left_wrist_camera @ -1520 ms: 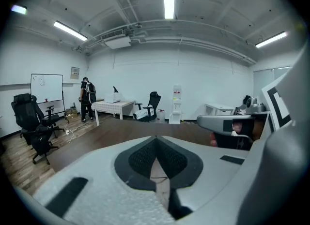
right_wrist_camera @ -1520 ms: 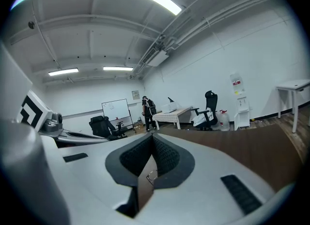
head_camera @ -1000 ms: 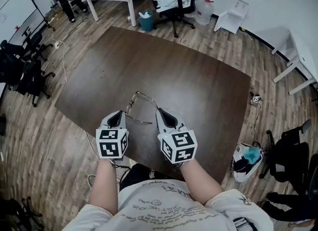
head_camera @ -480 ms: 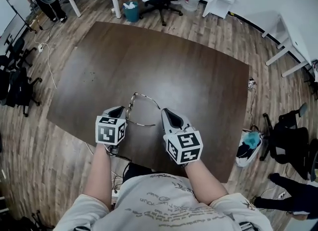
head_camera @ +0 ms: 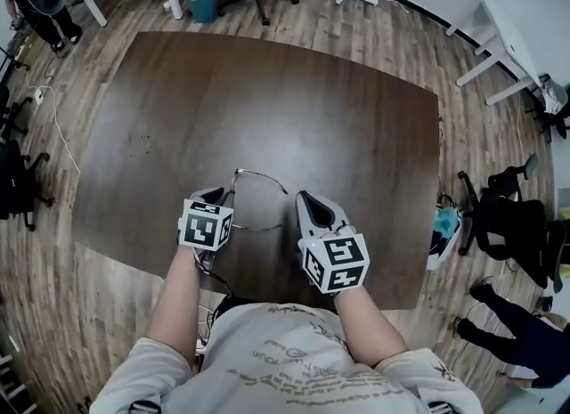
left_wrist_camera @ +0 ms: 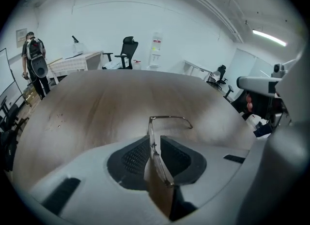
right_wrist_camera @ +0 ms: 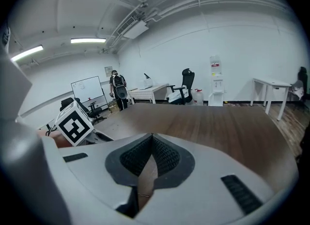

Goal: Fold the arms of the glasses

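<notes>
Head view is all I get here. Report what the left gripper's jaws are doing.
Observer: The left gripper is shut on the glasses, pinching the front edge-on.
Operator: Describe the arm ahead of it.
Observer: That arm leaves its hinge just past the jaw tips and runs off to the right, unfolded.
Operator: Now the right gripper.
Observer: The right gripper has its tips together, with nothing showing between them there.

Table beyond open; glasses span gap between left tongs and right tongs, apparently blocking crossing.
</notes>
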`<move>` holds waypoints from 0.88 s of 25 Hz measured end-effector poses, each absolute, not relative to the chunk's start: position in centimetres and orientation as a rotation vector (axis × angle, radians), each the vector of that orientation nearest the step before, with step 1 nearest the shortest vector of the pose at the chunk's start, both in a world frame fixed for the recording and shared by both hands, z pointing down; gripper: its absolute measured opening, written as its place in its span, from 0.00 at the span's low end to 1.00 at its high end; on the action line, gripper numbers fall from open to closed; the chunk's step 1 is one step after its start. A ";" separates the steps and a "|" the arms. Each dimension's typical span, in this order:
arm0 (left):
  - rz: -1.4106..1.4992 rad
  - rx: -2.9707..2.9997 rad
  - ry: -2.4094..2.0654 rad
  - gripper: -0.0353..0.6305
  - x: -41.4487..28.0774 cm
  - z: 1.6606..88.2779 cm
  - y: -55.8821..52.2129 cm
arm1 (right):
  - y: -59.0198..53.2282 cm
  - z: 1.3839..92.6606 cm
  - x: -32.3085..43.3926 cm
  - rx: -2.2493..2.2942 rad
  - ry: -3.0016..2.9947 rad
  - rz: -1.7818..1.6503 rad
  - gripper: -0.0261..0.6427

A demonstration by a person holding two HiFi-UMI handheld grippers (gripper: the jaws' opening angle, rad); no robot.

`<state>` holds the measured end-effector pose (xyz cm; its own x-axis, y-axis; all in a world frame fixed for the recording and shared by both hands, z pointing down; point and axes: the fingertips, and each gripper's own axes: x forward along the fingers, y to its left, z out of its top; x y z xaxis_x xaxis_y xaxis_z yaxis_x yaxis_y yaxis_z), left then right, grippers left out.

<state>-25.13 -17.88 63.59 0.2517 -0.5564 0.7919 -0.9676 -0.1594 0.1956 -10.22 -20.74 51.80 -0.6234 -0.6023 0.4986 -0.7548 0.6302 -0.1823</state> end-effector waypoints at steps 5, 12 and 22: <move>0.836 1.810 -1.302 0.16 -24.8 65.9 -18.6 | -21.8 52.1 -10.2 1.136 -2.434 0.553 0.06; 0.919 1.803 -1.214 0.16 -24.4 67.6 -18.9 | -22.5 52.7 -9.8 1.187 -2.409 0.584 0.06; 0.950 1.799 -1.198 0.10 -23.7 67.6 -18.9 | -22.6 52.2 -9.3 1.190 -2.414 0.579 0.06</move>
